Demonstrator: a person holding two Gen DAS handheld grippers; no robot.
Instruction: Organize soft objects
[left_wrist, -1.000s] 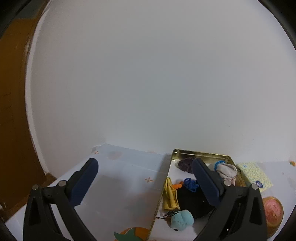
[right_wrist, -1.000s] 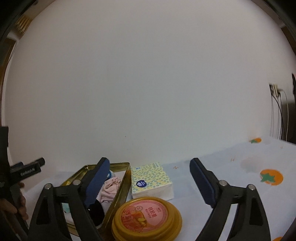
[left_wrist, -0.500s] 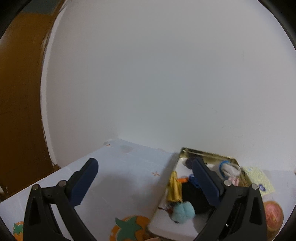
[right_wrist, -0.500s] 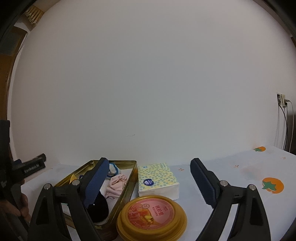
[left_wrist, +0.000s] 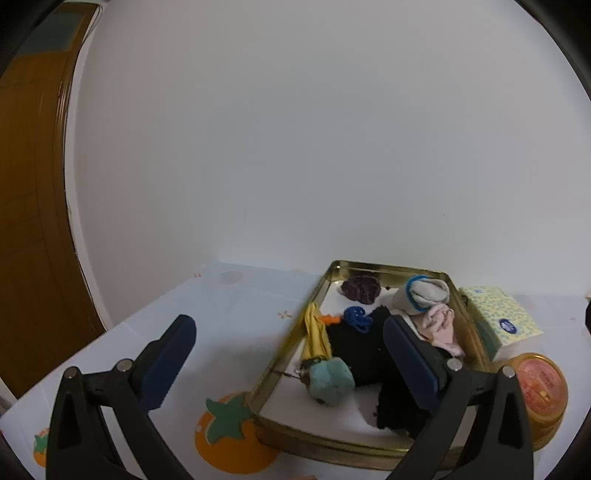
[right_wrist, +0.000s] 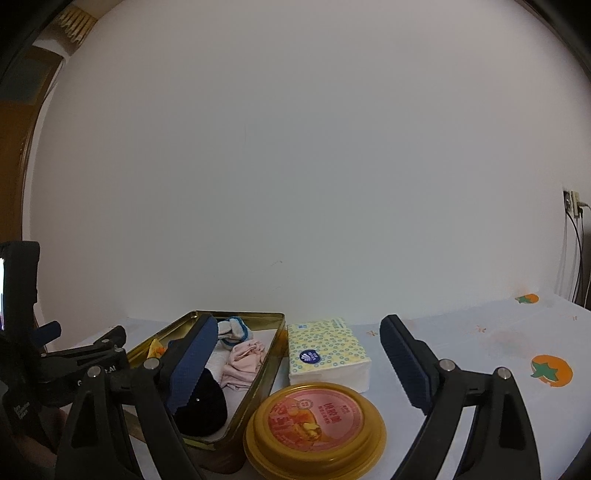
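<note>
A gold metal tray (left_wrist: 318, 291) (right_wrist: 274, 350) holds several soft items: a purple scrunchie (left_wrist: 361, 289), a grey sock with blue trim (left_wrist: 424, 295) (right_wrist: 233, 329), a pink cloth (left_wrist: 441, 325) (right_wrist: 243, 360), a blue hair tie (left_wrist: 357, 318), a yellow cloth (left_wrist: 316, 336), black cloth (left_wrist: 354, 350) (right_wrist: 201, 410) and a teal plush (left_wrist: 330, 380). My left gripper (left_wrist: 288, 363) is open and empty above the tray's near left edge. My right gripper (right_wrist: 299, 360) is open and empty above the round tin.
A yellow patterned tissue pack (left_wrist: 502, 321) (right_wrist: 327, 350) lies right of the tray. A round gold tin with a pink lid (right_wrist: 314, 424) (left_wrist: 541, 387) sits in front of it. The white tablecloth (right_wrist: 498, 339) has orange fruit prints. A white wall stands close behind.
Both grippers have tilted down and drawn back a little, so the tray and tin sit higher in view. Both stay open and empty.
</note>
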